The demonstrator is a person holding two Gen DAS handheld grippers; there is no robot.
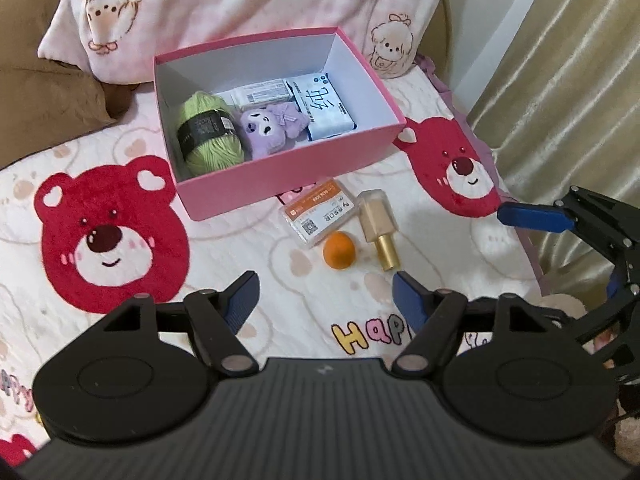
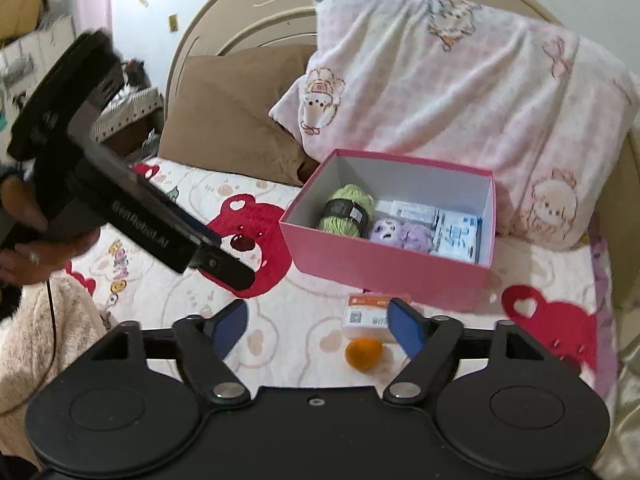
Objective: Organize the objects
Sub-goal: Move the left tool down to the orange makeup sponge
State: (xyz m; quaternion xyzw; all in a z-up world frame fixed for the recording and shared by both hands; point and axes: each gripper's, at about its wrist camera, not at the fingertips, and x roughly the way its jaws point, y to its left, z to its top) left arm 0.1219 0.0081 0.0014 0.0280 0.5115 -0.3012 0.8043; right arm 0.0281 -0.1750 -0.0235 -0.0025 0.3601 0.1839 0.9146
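The gold-capped bottle (image 1: 378, 228) is showing only in the left wrist view; in the right wrist view a blue pad is standing in front of that spot, and the same pad is cutting off part of the card box (image 2: 370, 312). The print on the card box is too small to read in either view. The person's hand (image 2: 24, 236) holding the left tool is blurred and half out of frame at the picture's edge.

The pink box (image 1: 280, 176) is sitting open on the bed (image 1: 240, 248), a stiff cardboard rectangle with a white inside. Inside it are lying a skein of green yarn (image 1: 208, 128) with a dark paper band, a fuzzy purple plush (image 1: 268, 130), a flat white carton (image 1: 262, 94) and a soft white tissue pack (image 1: 326, 108) with large print. Just in front of the box, on the quilted bear-print cover, are lying the clear-cased card box (image 1: 318, 214), a smooth orange egg-shaped sponge (image 1: 339, 250) and the bottle on its side, all near one another.

The left tongs (image 1: 324, 300) are hanging spread above the cover with nothing between the ribbed blue pads. The right tongs (image 2: 316, 328) are likewise spread and empty, hovering near the sponge (image 2: 363, 352).

Behind the box a fleecy pink pillow (image 1: 240, 4) and a brown cushion (image 1: 44, 92) are leaning against the headboard (image 2: 240, 12); a pale curtain (image 1: 572, 80) is hanging at the side.
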